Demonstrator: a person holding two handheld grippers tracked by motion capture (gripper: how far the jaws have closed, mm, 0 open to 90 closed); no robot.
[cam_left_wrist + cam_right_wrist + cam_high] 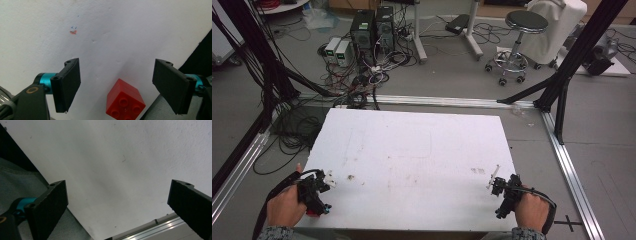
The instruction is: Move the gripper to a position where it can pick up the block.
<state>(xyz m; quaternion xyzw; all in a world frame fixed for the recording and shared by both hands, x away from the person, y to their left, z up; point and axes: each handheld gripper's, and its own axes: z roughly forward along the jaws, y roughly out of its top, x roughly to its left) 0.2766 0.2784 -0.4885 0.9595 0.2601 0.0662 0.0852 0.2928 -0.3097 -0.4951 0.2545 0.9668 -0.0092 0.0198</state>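
A red studded brick [125, 101] lies on the white table [120, 30], low between the jaws of my left gripper [117, 65]. The jaws stand wide apart and do not touch it. In the high view the left gripper [317, 192] is at the table's near left corner, with a bit of the red brick [313, 213] showing under it. My right gripper [118, 186] is open with nothing between its jaws, over bare white table [130, 150]. In the high view the right gripper [503, 187] sits at the near right corner.
The white table [417, 150] carries a few faint stains [350, 177]. Aluminium rails [564, 155] and black frame posts [562, 75] ring it. Tangled cables [362, 82], computer boxes [372, 27] and a stool [524, 25] stand on the floor beyond the far edge.
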